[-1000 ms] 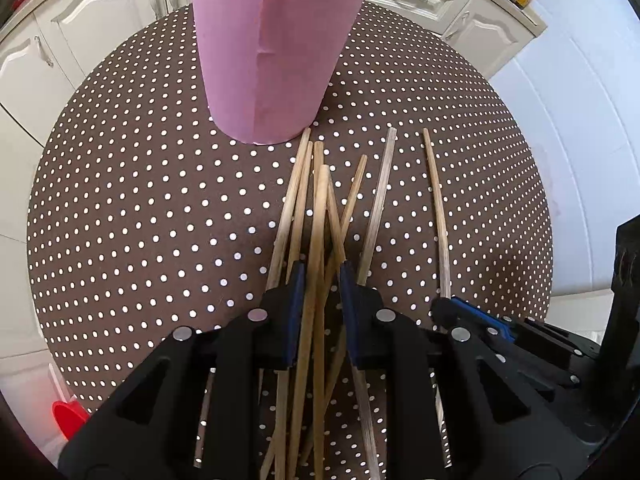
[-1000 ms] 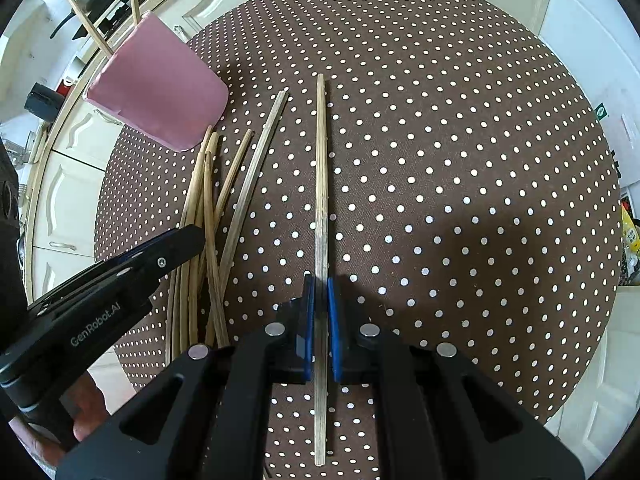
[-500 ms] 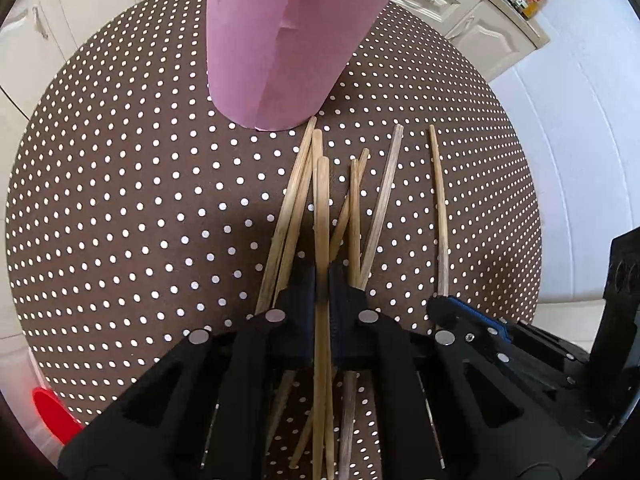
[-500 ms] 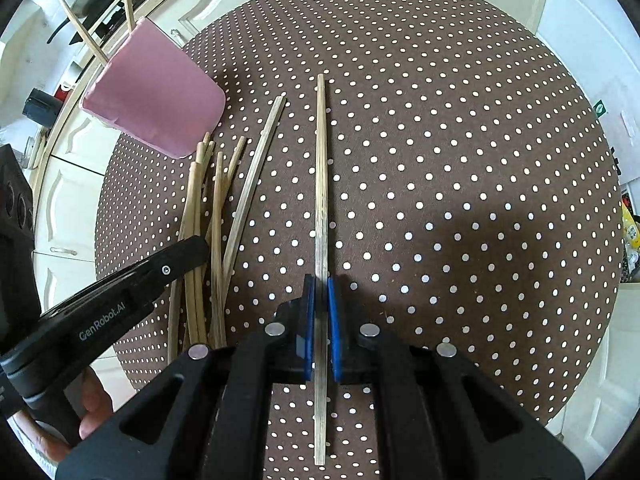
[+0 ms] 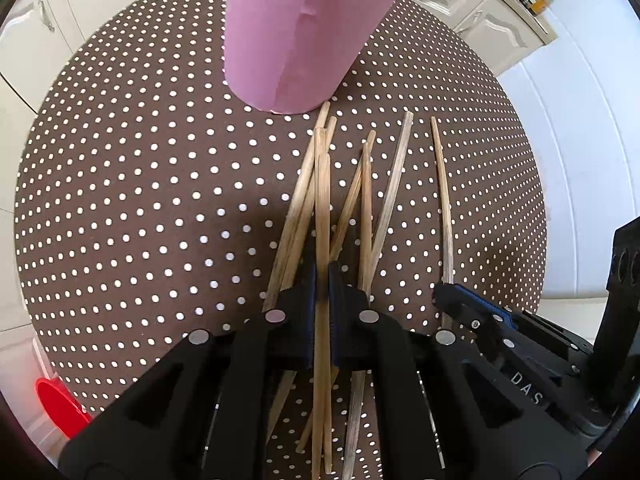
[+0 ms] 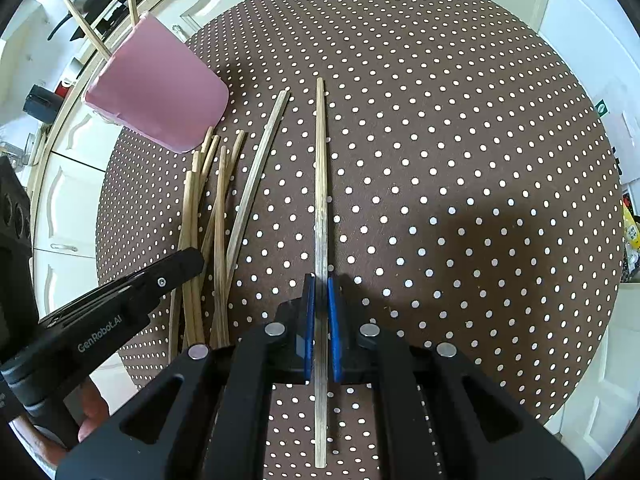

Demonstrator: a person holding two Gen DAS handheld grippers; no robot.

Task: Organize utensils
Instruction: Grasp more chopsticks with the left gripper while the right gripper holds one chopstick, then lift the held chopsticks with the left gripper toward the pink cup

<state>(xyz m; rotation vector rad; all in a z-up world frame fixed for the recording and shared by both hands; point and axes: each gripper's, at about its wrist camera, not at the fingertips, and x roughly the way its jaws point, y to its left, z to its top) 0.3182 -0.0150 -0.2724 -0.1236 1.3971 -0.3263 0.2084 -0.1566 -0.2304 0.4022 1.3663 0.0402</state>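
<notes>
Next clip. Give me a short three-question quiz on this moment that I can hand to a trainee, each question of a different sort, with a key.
1. True or false: the right tool is shut on a single chopstick that lies apart from the pile of chopsticks.
2. Multiple choice: where does the pink cup stand? A) lying on its side B) upright on the dotted tablecloth, beyond the pile C) in the left tool
3. Fill in: sticking out of the cup's top in the right wrist view are ___ chopsticks.

Key: 1 true; 2 B; 3 two
</notes>
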